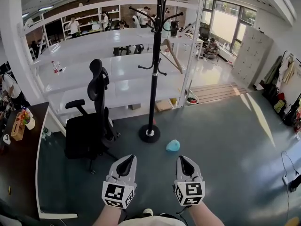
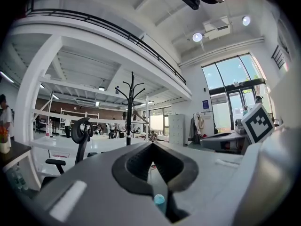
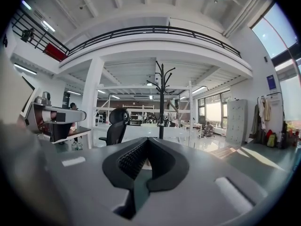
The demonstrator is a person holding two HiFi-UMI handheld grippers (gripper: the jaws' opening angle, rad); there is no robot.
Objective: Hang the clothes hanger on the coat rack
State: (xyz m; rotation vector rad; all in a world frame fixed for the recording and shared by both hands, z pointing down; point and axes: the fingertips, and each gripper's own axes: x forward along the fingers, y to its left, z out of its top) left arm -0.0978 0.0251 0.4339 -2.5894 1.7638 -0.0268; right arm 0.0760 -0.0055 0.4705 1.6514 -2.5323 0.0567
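A black coat rack stands on the floor ahead of me, its round base just beyond both grippers. A wooden clothes hanger hangs from an arm on the rack's right side. My left gripper and right gripper are low in the head view, side by side, both shut with nothing in them. The rack is far off in the left gripper view, beyond the shut left gripper. It also stands straight ahead in the right gripper view, past the shut right gripper.
A black office chair stands left of the rack. A small light-blue object lies on the floor right of the base. A dark desk is at the far left. White shelving runs behind the rack.
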